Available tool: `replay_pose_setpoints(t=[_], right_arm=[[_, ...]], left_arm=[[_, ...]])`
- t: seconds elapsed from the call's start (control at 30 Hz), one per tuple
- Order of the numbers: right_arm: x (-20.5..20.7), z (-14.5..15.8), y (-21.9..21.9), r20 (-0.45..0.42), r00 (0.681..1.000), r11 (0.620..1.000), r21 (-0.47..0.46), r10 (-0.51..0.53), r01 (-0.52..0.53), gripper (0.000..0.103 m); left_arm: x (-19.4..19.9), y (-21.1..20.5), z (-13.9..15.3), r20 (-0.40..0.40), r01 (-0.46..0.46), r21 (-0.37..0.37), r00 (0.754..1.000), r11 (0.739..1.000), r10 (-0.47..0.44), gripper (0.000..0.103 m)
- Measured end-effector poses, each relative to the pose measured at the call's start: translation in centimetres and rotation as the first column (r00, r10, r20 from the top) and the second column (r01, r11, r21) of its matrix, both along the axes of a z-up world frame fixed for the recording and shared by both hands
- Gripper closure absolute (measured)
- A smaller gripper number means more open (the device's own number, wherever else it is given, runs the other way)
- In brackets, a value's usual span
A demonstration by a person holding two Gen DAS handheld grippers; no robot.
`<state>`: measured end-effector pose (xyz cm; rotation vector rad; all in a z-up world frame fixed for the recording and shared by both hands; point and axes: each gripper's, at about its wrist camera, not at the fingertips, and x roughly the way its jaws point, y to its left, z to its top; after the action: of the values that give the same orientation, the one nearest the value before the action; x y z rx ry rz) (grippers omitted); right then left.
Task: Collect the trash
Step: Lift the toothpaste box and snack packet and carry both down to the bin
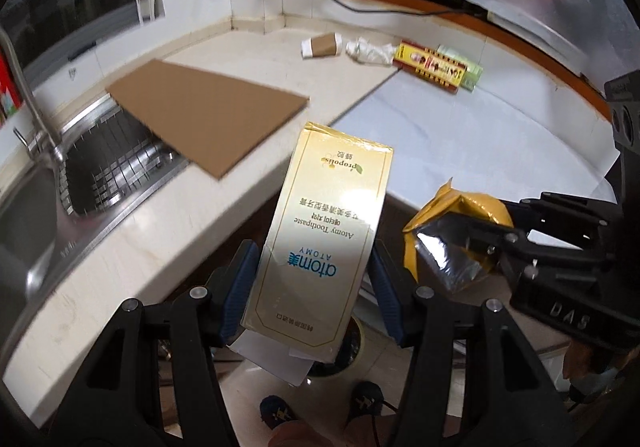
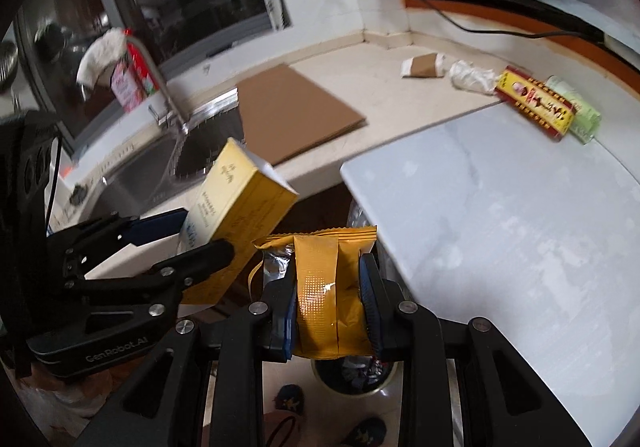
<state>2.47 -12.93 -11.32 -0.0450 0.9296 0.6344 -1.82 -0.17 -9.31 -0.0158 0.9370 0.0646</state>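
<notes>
My left gripper is shut on a gold toothpaste box, held out past the counter's front edge; the box and that gripper also show at the left of the right wrist view. My right gripper is shut on a yellow foil snack wrapper, and appears with the wrapper at the right of the left wrist view. Beneath both, on the floor, stands a round trash bin with wrappers inside. On the far counter lie a paper cup, crumpled white paper, a red-and-yellow box and a pale green packet.
A brown cardboard sheet lies on the beige counter, overhanging the steel sink with its tap. A white slab covers the right counter. The person's dark shoes stand on the floor below.
</notes>
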Motion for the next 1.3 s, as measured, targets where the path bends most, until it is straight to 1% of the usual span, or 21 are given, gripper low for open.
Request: replay_pose_setpoints(t=[0.1, 0.23, 0.37, 0.4, 0.47, 0.6, 0.77, 0.87, 1.0, 1.13, 1.27, 1.3], right_arm=[[-1.1, -1.3, 1.5, -0.011, 1.0, 0.999, -0.026, 0.025, -0.025, 0.076], [-2.3, -3.7, 3.6, -0.029, 0.998, 0.997, -0.061, 0.053, -0.055, 0.076], [-2.7, -7.3, 5.2, -0.089, 0.995, 0.995, -0.087, 0.048, -0.056, 0.076], [-2.8, -8.2, 5.6, -0.102, 0.994, 0.994, -0.092, 0.048, -0.057, 0.076], [-3.1, -10.5, 6.2, -0.132, 0.99, 0.993, -0.106, 0.047, -0.061, 0.076], [-3.2, -15.5, 6.8, -0.188, 0.982, 0.991, -0.126, 0.018, -0.043, 0.076], [-2.2, -22.9, 6.4, -0.255, 0.965, 0.99, -0.139, -0.057, 0.021, 0.076], [-1.6, -26.9, 5.7, -0.279, 0.955, 0.988, -0.139, -0.1, 0.063, 0.076], [-0.5, -32.6, 4.7, -0.325, 0.931, 0.982, -0.144, -0.163, 0.121, 0.076], [0.4, -36.8, 3.9, -0.355, 0.913, 0.976, -0.154, -0.202, 0.157, 0.075], [1.4, -40.3, 3.7, -0.386, 0.894, 0.971, -0.16, -0.226, 0.177, 0.075], [1.6, -41.0, 3.8, -0.392, 0.891, 0.971, -0.157, -0.227, 0.179, 0.073]], left_arm=[[-0.3, 0.7, -1.5, -0.022, 0.0, -0.011, 1.0, 1.0, -0.001, 0.05], [-1.0, 1.9, -3.9, -0.055, -0.01, -0.024, 0.998, 1.0, 0.009, 0.05], [-1.5, 3.8, -6.7, -0.094, -0.037, -0.06, 0.995, 0.998, 0.031, 0.05], [-1.6, 4.2, -7.8, -0.106, -0.044, -0.068, 0.994, 0.997, 0.037, 0.05], [-1.7, 4.9, -9.2, -0.12, -0.053, -0.076, 0.992, 0.996, 0.044, 0.05], [-1.9, 5.8, -13.4, -0.152, -0.074, -0.097, 0.987, 0.993, 0.058, 0.05], [-1.7, 6.4, -20.3, -0.2, -0.08, -0.137, 0.978, 0.987, 0.051, 0.05], [-1.1, 6.5, -23.8, -0.226, -0.068, -0.153, 0.974, 0.986, 0.032, 0.05], [-0.1, 6.6, -28.8, -0.265, -0.05, -0.172, 0.964, 0.984, 0.003, 0.05], [0.9, 6.6, -33.5, -0.298, -0.024, -0.183, 0.954, 0.983, -0.032, 0.05], [1.9, 6.4, -36.8, -0.323, 0.011, -0.187, 0.944, 0.982, -0.073, 0.05], [1.8, 6.1, -37.2, -0.326, 0.016, -0.187, 0.942, 0.982, -0.078, 0.05]])
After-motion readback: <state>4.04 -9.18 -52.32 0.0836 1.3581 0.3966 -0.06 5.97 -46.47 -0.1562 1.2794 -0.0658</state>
